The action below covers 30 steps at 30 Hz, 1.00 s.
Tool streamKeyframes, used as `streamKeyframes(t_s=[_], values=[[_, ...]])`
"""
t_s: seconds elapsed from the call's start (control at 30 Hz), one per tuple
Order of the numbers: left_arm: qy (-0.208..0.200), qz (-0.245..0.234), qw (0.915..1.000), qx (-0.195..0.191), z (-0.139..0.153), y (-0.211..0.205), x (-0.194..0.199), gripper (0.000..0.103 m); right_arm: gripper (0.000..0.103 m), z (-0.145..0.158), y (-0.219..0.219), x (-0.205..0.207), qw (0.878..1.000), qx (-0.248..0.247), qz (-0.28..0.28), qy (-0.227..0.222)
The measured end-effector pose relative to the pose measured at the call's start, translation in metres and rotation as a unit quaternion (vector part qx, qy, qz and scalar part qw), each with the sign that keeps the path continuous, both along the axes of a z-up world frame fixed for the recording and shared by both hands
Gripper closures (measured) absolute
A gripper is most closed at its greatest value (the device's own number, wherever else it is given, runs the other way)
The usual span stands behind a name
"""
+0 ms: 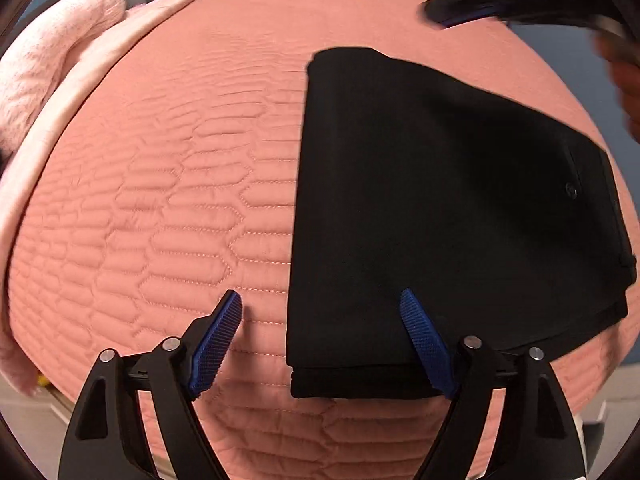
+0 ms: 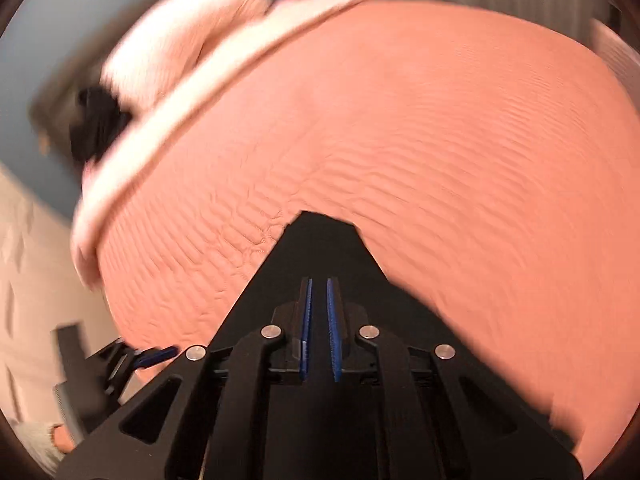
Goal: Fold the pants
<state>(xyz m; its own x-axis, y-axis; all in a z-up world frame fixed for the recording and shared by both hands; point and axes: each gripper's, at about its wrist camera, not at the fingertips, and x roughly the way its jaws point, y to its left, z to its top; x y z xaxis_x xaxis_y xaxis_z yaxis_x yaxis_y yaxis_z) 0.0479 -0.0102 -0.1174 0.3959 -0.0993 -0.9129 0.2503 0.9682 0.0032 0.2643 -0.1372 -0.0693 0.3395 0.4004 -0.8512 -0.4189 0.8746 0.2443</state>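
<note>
Black pants [image 1: 440, 200] lie folded in a flat stack on a pink quilted bedcover [image 1: 180, 200], a button [image 1: 571, 190] showing near their right end. My left gripper [image 1: 320, 294] stands wide open over the stack's near left corner: one blue pad over the cloth, the other over bare quilt, nothing pinched. My right gripper [image 1: 440, 14] is a dark blur above the far right of the bed. In its own view the right gripper [image 2: 319, 282] has its pads a narrow slit apart with nothing between them, the pants [image 2: 320, 240] dark below.
A fuzzy pale pink pillow [image 1: 48, 60] and a folded-back sheet edge [image 1: 80, 92] lie along the bed's left side. A hand [image 1: 628, 92] shows at the right rim. The left gripper [image 2: 156, 354] appears low left in the right wrist view, a dark object [image 2: 96, 120] past the pillow.
</note>
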Motion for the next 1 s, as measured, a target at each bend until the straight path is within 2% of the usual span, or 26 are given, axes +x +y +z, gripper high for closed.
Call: streamKeyframes(t_s=[0.07, 0.13, 0.27, 0.37, 0.43, 0.47, 0.5, 0.57, 0.7, 0.73, 0.77, 0.8, 0.83, 0.9, 0.93, 1.0], values=[[0.013, 0.019, 0.9991, -0.036, -0.004, 0.009, 0.001, 0.019, 0.094, -0.019, 0.024, 0.020, 0.997, -0.043, 0.055, 0.013], [0.025, 0.030, 0.9970, -0.066, -0.008, 0.018, 0.002, 0.018, 0.094, -0.029, 0.039, 0.036, 0.994, -0.062, 0.090, 0.024], [0.015, -0.009, 0.9990, -0.041, -0.008, 0.011, -0.002, 0.018, 0.094, -0.043, 0.059, 0.060, 0.985, -0.088, 0.146, 0.036], [0.010, -0.011, 0.9988, -0.047, -0.010, 0.009, -0.002, 0.018, 0.094, -0.048, 0.067, 0.058, 0.977, -0.114, 0.177, 0.025], [0.009, -0.010, 0.9987, -0.049, -0.012, 0.007, 0.001, 0.018, 0.078, -0.045, 0.070, 0.058, 0.973, -0.141, 0.185, 0.000], [0.004, -0.012, 0.9988, -0.047, -0.012, 0.006, 0.000, 0.018, 0.060, -0.043, 0.072, 0.060, 0.972, -0.146, 0.183, -0.009], [0.000, -0.012, 0.9988, -0.047, -0.012, 0.006, -0.001, 0.018, 0.055, -0.043, 0.070, 0.064, 0.973, -0.138, 0.185, -0.011], [-0.004, -0.011, 0.9986, -0.051, -0.015, 0.012, -0.008, 0.018, 0.057, -0.037, 0.065, 0.068, 0.972, -0.111, 0.205, 0.014], [-0.004, -0.011, 0.9986, -0.053, -0.016, 0.011, -0.009, 0.018, 0.057, -0.040, 0.066, 0.073, 0.969, -0.108, 0.218, 0.038], [-0.004, -0.011, 0.9985, -0.054, -0.021, 0.024, -0.008, 0.018, 0.057, -0.044, 0.066, 0.075, 0.969, -0.101, 0.221, 0.050], [-0.004, -0.010, 0.9984, -0.055, -0.022, 0.025, -0.008, 0.018, 0.064, -0.047, 0.069, 0.076, 0.967, -0.097, 0.227, 0.058], [-0.005, -0.010, 0.9984, -0.056, -0.022, 0.026, -0.010, 0.018, 0.080, -0.048, 0.073, 0.075, 0.966, -0.086, 0.236, 0.068], [-0.004, -0.009, 0.9984, -0.056, -0.023, 0.026, -0.015, 0.018, 0.083, -0.048, 0.074, 0.073, 0.965, -0.085, 0.237, 0.068], [-0.005, -0.007, 0.9983, -0.058, -0.023, 0.024, -0.012, 0.018, 0.097, -0.047, 0.076, 0.069, 0.964, -0.108, 0.236, 0.050], [-0.006, -0.006, 0.9982, -0.059, -0.024, 0.024, -0.012, 0.018, 0.099, -0.047, 0.076, 0.070, 0.966, -0.111, 0.229, 0.042], [-0.009, -0.002, 0.9982, -0.059, -0.025, 0.026, -0.015, 0.018, 0.102, -0.047, 0.063, 0.087, 0.977, -0.105, 0.182, 0.029]])
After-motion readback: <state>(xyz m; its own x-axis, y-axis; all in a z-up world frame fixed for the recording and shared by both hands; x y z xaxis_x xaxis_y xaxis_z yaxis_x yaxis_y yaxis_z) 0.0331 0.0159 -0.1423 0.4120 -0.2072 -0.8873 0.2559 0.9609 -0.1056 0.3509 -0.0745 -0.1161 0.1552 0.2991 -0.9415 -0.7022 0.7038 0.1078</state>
